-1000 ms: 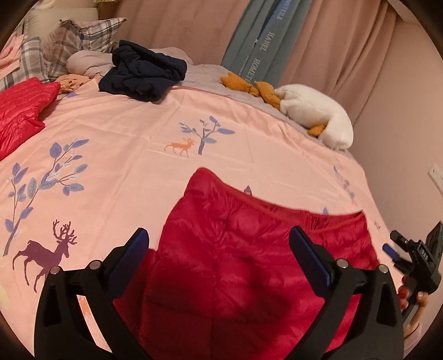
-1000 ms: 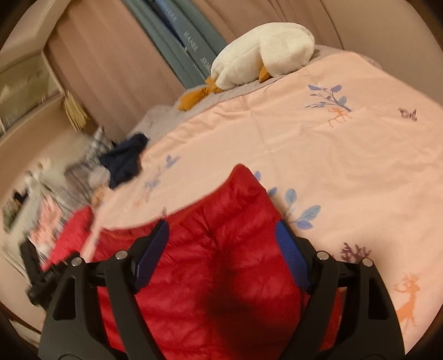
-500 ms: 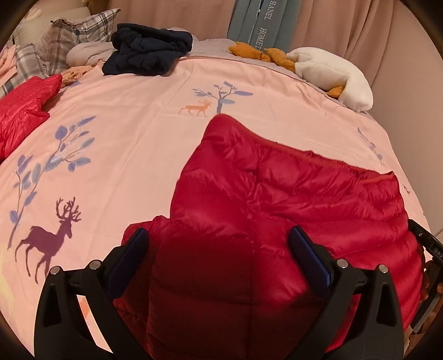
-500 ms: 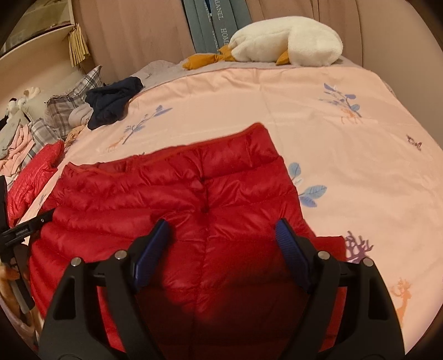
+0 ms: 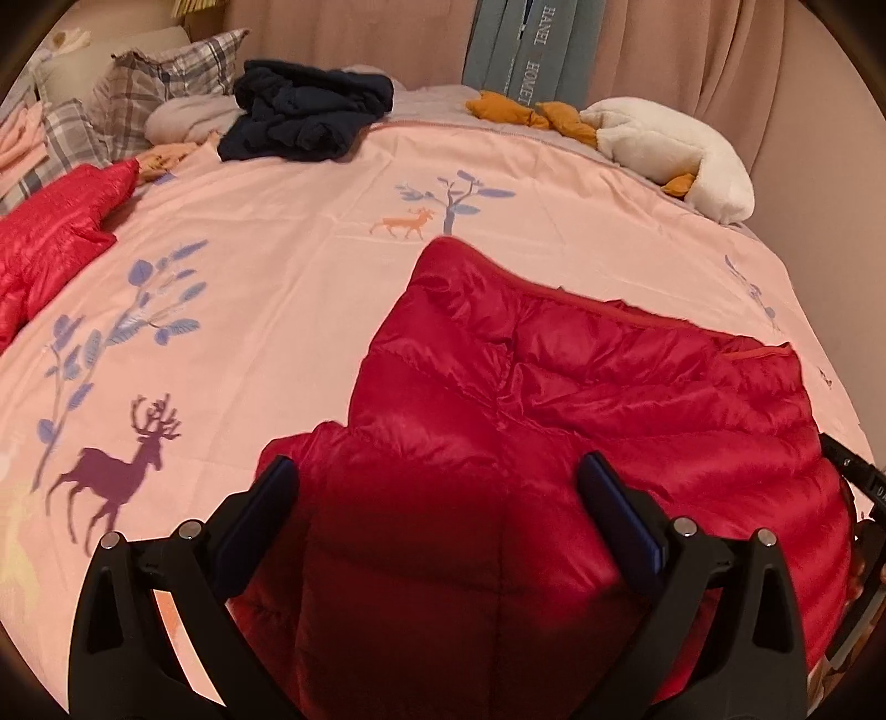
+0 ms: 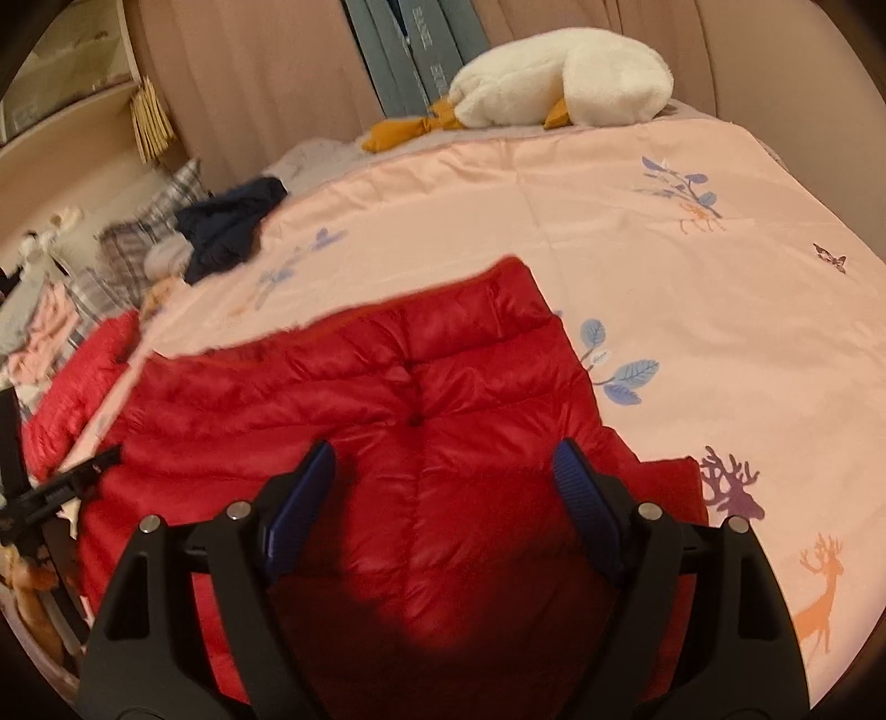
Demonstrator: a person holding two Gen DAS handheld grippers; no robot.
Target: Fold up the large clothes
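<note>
A red quilted down jacket lies flat on the pink bedspread, near the front edge of the bed; it also shows in the right wrist view. My left gripper is open and empty, just above the jacket's near left part. My right gripper is open and empty, above the jacket's near right part. The right gripper's black body shows at the right edge of the left wrist view. The jacket's nearest edge is hidden under both grippers.
A second red padded garment lies at the left. A dark navy garment, plaid pillows and a white plush goose lie along the far side. Curtains hang behind the bed.
Both grippers have moved in over the jacket. It now lies spread flat and fills more of each view. Both jaws stay open.
</note>
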